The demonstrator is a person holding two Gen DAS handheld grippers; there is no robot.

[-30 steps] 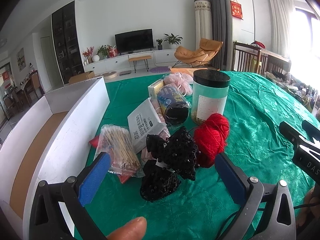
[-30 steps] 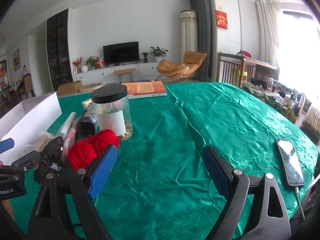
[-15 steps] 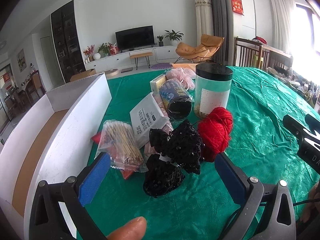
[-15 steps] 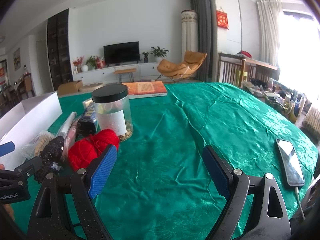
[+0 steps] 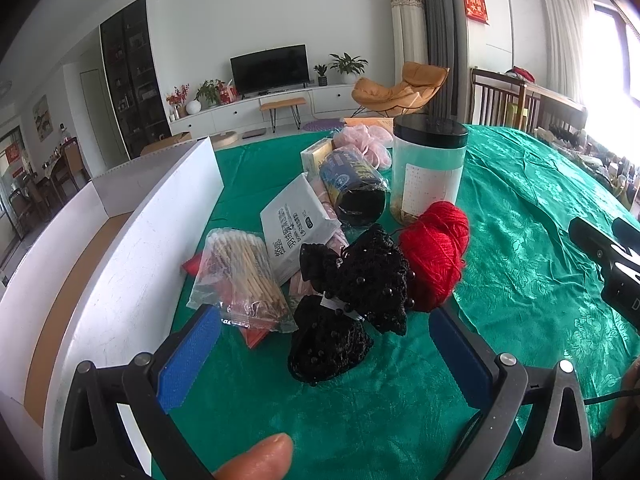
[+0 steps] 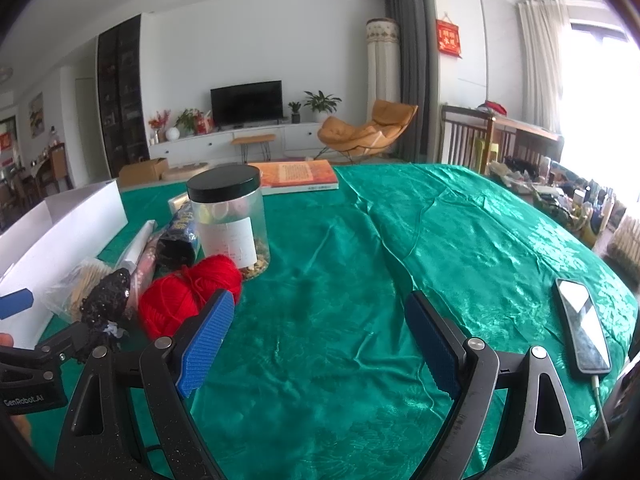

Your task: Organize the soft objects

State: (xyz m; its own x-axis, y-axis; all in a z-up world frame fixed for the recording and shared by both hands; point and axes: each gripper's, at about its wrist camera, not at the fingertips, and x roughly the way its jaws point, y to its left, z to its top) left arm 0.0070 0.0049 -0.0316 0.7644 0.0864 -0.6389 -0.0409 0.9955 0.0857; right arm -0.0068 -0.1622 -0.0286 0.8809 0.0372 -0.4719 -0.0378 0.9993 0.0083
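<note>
A black beaded knit piece (image 5: pixel 352 304) lies on the green tablecloth, just ahead of my open, empty left gripper (image 5: pixel 324 352). A red yarn ball (image 5: pixel 436 256) touches its right side; it also shows in the right wrist view (image 6: pixel 188 296). A pink mesh puff (image 5: pixel 364 140) lies at the back of the pile. A white open box (image 5: pixel 132 248) stands to the left. My right gripper (image 6: pixel 316 340) is open and empty over bare cloth, right of the yarn.
A pile holds a bag of cotton swabs (image 5: pixel 240 276), a white tissue pack (image 5: pixel 296 228), a dark blue roll (image 5: pixel 356 184) and a black-lidded jar (image 5: pixel 428 172). A book (image 6: pixel 300 176) lies at the back. A phone (image 6: pixel 582 332) lies at the right edge.
My left gripper has moved slightly forward toward the black knit piece. The right gripper has barely moved. Both stay open.
</note>
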